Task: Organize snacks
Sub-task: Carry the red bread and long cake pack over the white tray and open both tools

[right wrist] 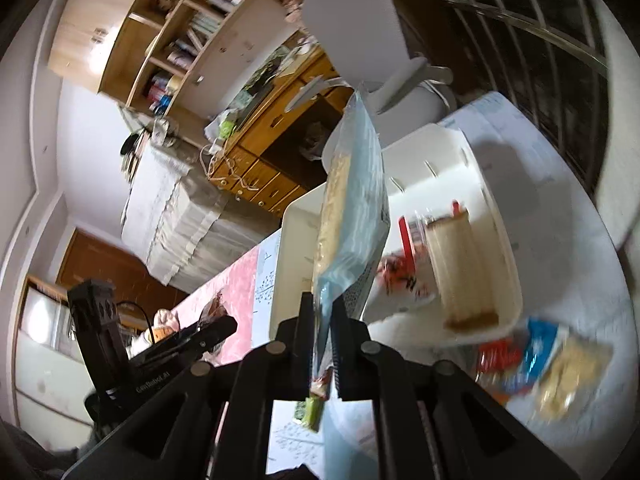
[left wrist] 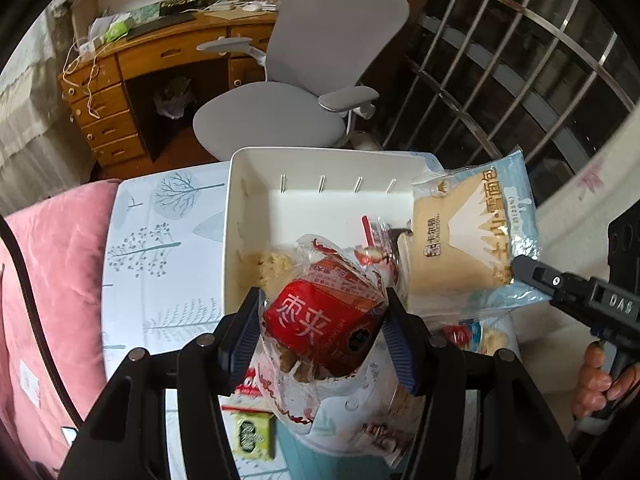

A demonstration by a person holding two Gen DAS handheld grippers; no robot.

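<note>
The left claw [left wrist: 320, 320] clenches a clear plastic snack bag with a red label [left wrist: 320, 320], held just above the near edge of the white rectangular plastic bin [left wrist: 256, 160]. The right claw [right wrist: 322, 320] grips a pale blue bread packet [right wrist: 356, 208] by its corner, above the bin's right side

Red pastry pkt [left wrist: 320, 320] and blue bread pkt [left wrist: 476, 236] over white bin [left wrist: 248, 216].
</note>
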